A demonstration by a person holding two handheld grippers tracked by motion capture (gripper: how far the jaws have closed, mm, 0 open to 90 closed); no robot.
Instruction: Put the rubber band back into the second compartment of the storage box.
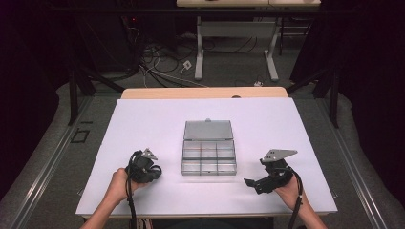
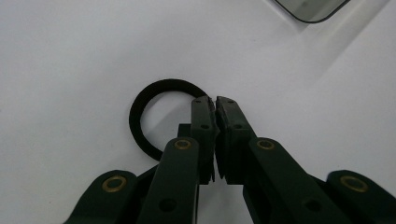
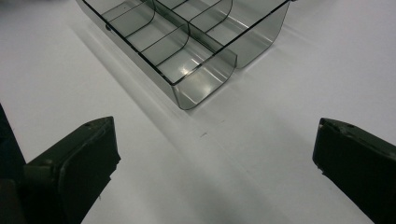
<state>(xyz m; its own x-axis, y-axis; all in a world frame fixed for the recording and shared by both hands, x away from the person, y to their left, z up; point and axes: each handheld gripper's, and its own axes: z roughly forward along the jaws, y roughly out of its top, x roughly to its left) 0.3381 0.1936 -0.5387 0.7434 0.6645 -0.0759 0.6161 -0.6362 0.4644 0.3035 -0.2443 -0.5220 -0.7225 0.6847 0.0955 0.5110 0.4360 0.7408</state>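
Black ring (image 2: pixel 161 116) lies flat on white table (image 2: pixel 70 56), its rim pinched at tips of left gripper (image 2: pixel 215 100), jaws clamped narrow on it. Right gripper (image 3: pixel 215 154) w/ jaws wide, nothing between; compartment box (image 3: pixel 187 42) just ahead, lid open.
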